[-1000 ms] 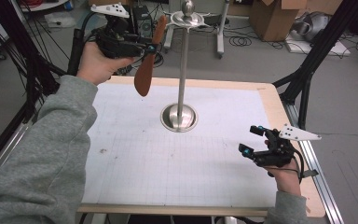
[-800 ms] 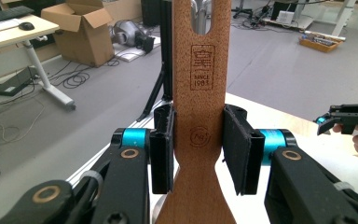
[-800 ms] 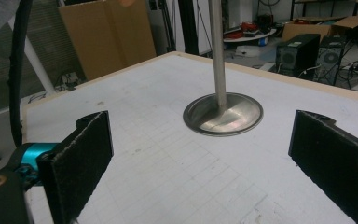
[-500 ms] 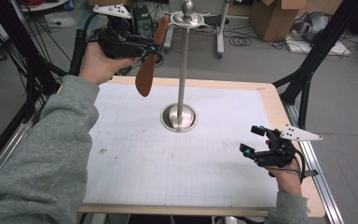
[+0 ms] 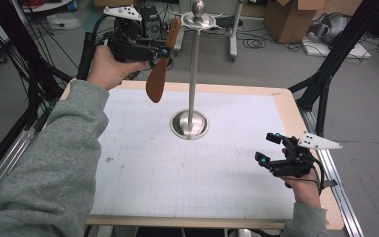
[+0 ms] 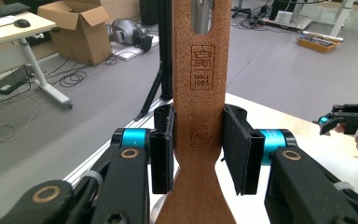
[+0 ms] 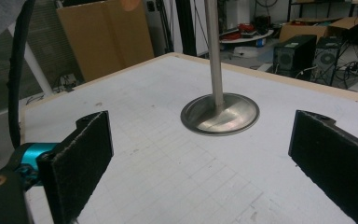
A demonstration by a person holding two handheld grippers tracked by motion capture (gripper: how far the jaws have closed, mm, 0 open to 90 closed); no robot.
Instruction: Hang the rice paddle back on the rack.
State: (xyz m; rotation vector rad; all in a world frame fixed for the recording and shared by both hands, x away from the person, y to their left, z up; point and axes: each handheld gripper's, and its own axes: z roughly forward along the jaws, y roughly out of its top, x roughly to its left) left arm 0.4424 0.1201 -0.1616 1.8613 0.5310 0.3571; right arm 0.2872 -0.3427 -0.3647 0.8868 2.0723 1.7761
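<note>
A brown wooden spatula (image 5: 157,81) hangs blade-down above the table's far left, and my left gripper (image 5: 163,51) is shut on its handle. In the left gripper view both pads (image 6: 162,149) press the flat handle (image 6: 199,93), whose slotted end shows the metal pole behind it. The steel stand (image 5: 193,74) rises from a round base (image 5: 190,124) at the table's middle to a small disc and knob on top. The handle's tip is close to that disc. My right gripper (image 5: 269,148) rests low near the right edge, open and holding nothing (image 7: 205,149), facing the stand's base (image 7: 220,114).
A white gridded mat (image 5: 187,168) covers the wooden table (image 5: 296,113). Black frame legs (image 5: 325,74) stand off the right corner. Cardboard boxes (image 5: 288,19) and cables lie on the floor beyond. The other hand's gripper (image 6: 349,116) shows at the right of the left gripper view.
</note>
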